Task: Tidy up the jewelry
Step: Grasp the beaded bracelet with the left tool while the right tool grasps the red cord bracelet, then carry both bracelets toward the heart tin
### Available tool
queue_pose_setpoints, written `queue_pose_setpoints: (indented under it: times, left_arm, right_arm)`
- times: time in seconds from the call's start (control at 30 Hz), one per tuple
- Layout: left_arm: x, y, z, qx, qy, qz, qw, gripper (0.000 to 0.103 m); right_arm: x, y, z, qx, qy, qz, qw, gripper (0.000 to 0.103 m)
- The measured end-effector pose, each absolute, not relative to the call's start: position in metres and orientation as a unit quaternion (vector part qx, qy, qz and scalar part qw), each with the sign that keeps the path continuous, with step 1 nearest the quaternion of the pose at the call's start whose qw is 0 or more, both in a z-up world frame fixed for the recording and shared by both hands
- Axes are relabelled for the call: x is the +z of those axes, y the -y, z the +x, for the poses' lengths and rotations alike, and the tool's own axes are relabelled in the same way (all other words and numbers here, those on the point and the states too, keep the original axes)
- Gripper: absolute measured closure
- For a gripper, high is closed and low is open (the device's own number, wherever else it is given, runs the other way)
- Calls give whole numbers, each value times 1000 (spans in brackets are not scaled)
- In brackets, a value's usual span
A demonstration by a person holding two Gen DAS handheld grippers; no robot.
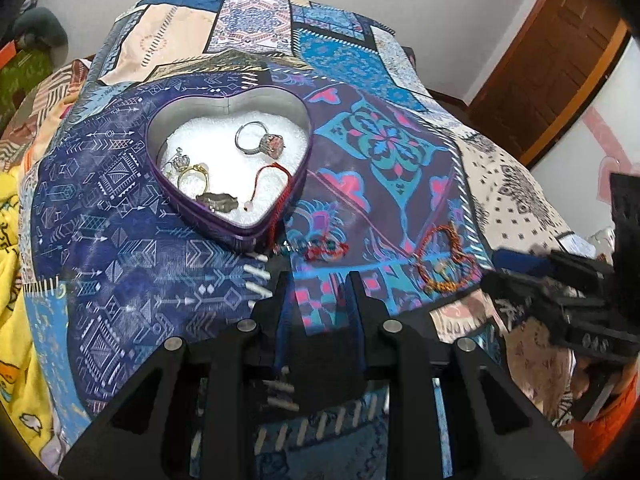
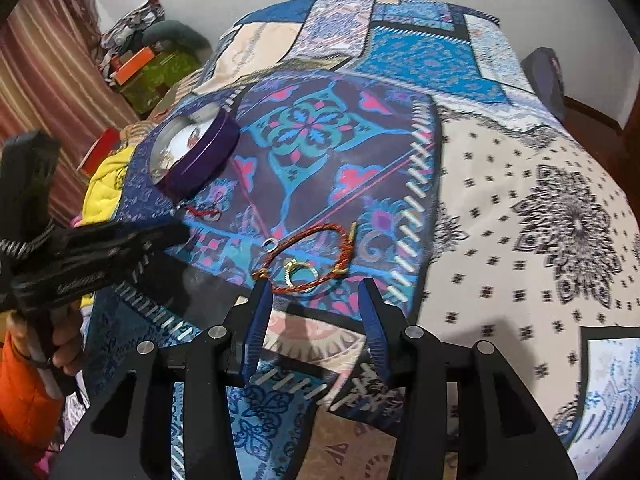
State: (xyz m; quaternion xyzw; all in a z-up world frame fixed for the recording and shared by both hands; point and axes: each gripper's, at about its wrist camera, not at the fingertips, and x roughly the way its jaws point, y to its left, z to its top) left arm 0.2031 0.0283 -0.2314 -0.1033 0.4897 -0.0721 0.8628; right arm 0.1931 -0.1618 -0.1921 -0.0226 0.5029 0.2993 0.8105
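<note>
A purple heart-shaped tin point(image 1: 176, 196) with white lining sits on the patterned bedspread and holds a silver ring with a pink stone point(image 1: 260, 139), a gold ring point(image 1: 193, 178), a crown charm and a red cord. The tin also shows in the right wrist view point(image 2: 204, 152). A red beaded bracelet point(image 1: 326, 249) lies just beyond my left gripper point(image 1: 318, 280), which is open and empty. An orange braided bracelet point(image 2: 308, 240) with a gold ring point(image 2: 302, 276) inside its loop lies just ahead of my right gripper point(image 2: 316, 286), which is open and empty.
The patchwork bedspread point(image 2: 520, 208) covers the whole bed. A yellow blanket point(image 1: 12, 248) lies at the left edge. Boxes and clutter point(image 2: 152, 64) stand by the far wall. A wooden door point(image 1: 560, 60) is at the right.
</note>
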Motion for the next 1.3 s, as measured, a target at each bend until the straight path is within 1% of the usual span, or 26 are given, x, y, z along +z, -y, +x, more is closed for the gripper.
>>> queue_pose_setpoints:
  times: [0.13,0.27,0.33,0.53,0.63,0.7,0.77,0.8,0.83,0.87,0.97,1.1,1.3]
  left_arm:
    - [-233,-24,210,-55,-484,-82,870,77]
    - [-233,-20,215,-59,-482,-79,871,63]
    - [-234,-19,218,-57,-480,-74,872,61]
    - [-240,-9,229,-35,-475,-49,878,61]
    - [-243,-1,230,-17,-470,-15,883,65]
    - [-243,0,230,-10,-467,-7,884,68]
    - [-243,-4,230,-6,-465,-14,885,77]
    - [-243,-7,230,-4,-465,-20,885,79]
    - [-243,-8,230,-3,-465,-24,885,84]
    - [-243,-10,231,0,-465,-27,885,89]
    - [-244,-10,230,1,-465,-27,885,96]
    - [-243,-8,229,-2,-466,-23,884,96]
    - [-236,-15,219,-13,-469,-42,882,96]
  right_arm:
    - [-196,159,194,304,-506,-25,807,62]
    - [-195,161,206,296,-501,-19,813,62]
    - [-194,161,211,290,-500,-19,816,62]
    - [-206,152,226,271,-505,-56,818,62]
    - [-211,147,223,268,-494,-81,823,62]
    - [-211,144,217,263,-483,-102,829,65]
    - [-210,142,215,265,-478,-106,831,77]
    - [-211,143,215,265,-477,-106,831,80]
    - [-210,143,216,265,-477,-105,832,88]
    - [-211,144,215,265,-476,-103,832,93]
    - [-210,144,214,265,-473,-99,834,95]
    - [-204,143,215,269,-466,-86,839,96]
    - [-180,149,213,271,-442,-70,852,96]
